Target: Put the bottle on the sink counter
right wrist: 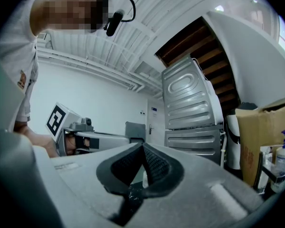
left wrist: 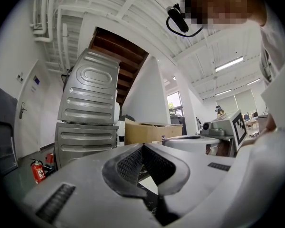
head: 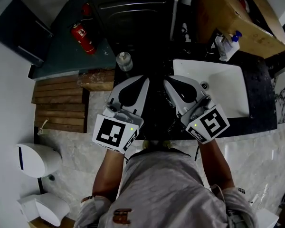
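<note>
**Task state.** The clear, capped bottle [head: 124, 61] stands upright and free at what looks like the far left corner of the dark bench [head: 260, 99]. The bench's left edge is hard to trace against the floor. The bottle is well apart from the white sink [head: 228, 94]. The left gripper [left wrist: 142, 147] and right gripper [right wrist: 143, 146] sit side by side over the bench's near edge. Each has its jaws pressed together with nothing between them. The placement therefore looks finished, with at most a withdrawal left.

**Writing.** No brand shows on the bottle. The labels on the red fire extinguisher [head: 83, 37] and the blue-triggered spray bottle [head: 227, 45] at the far right edge are too small to read. The grippers' cubes carry only square markers.
</note>
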